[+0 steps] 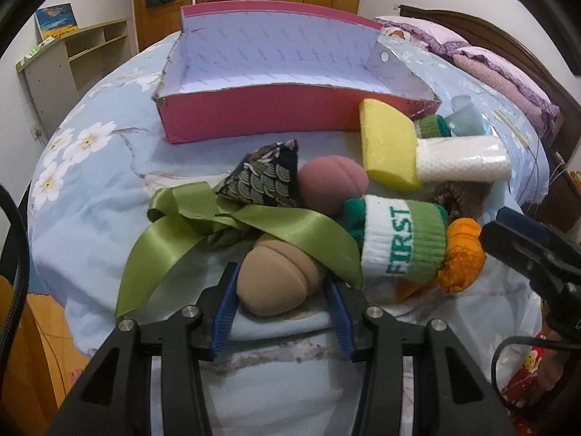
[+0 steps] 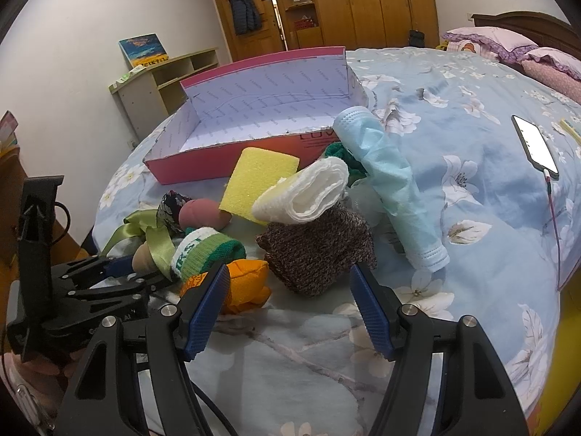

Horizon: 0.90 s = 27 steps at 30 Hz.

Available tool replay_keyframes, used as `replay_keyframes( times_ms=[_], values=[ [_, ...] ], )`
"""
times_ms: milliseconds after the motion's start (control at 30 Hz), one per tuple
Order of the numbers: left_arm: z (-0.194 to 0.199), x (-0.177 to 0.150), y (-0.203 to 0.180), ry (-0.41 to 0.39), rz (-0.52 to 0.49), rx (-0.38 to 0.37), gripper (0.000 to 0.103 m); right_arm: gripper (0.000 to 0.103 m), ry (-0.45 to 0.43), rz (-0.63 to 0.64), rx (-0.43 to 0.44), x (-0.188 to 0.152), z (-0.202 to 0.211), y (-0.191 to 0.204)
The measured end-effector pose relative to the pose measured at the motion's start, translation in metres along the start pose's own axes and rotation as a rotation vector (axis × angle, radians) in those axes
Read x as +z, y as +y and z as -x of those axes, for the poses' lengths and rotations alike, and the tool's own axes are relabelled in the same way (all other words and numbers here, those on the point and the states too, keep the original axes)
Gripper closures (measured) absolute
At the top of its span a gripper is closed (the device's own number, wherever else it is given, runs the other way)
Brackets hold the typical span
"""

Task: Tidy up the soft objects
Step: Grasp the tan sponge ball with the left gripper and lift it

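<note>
Down at the bed's near edge, the left gripper clamps the tan sponge; the right gripper hangs wide, holding nothing. Beyond the soft pile, the pink box sits on the floral bedspread, wardrobes behind.

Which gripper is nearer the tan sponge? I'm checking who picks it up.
Left. The left gripper has the tan sponge between its fingers, pads against its sides. The right gripper stands open off to the side, by the orange pouch.
</note>
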<state>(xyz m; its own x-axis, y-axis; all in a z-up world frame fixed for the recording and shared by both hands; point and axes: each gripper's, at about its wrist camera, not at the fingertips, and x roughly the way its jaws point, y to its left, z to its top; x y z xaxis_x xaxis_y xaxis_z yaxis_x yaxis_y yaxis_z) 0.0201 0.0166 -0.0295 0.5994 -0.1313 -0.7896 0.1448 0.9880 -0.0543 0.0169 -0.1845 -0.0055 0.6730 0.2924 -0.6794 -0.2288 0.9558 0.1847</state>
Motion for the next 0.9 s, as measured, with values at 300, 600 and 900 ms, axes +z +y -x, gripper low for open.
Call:
replay_keyframes(
  times_ms=[300, 600, 900],
  values=[
    [0.018, -0.007, 0.006, -0.001, 0.011, -0.044, 0.062, 0.033, -0.001, 0.006, -0.003, 0.001, 0.0, 0.002],
    [0.037, -0.02, 0.027, -0.003, 0.051, -0.017, 0.062, 0.033, -0.003, 0.055, -0.012, 0.006, 0.001, 0.011],
    [0.052, -0.03, 0.063, -0.034, 0.151, 0.032, 0.062, 0.035, 0.053, 0.207, 0.069, 0.017, -0.003, 0.046]
  ],
)
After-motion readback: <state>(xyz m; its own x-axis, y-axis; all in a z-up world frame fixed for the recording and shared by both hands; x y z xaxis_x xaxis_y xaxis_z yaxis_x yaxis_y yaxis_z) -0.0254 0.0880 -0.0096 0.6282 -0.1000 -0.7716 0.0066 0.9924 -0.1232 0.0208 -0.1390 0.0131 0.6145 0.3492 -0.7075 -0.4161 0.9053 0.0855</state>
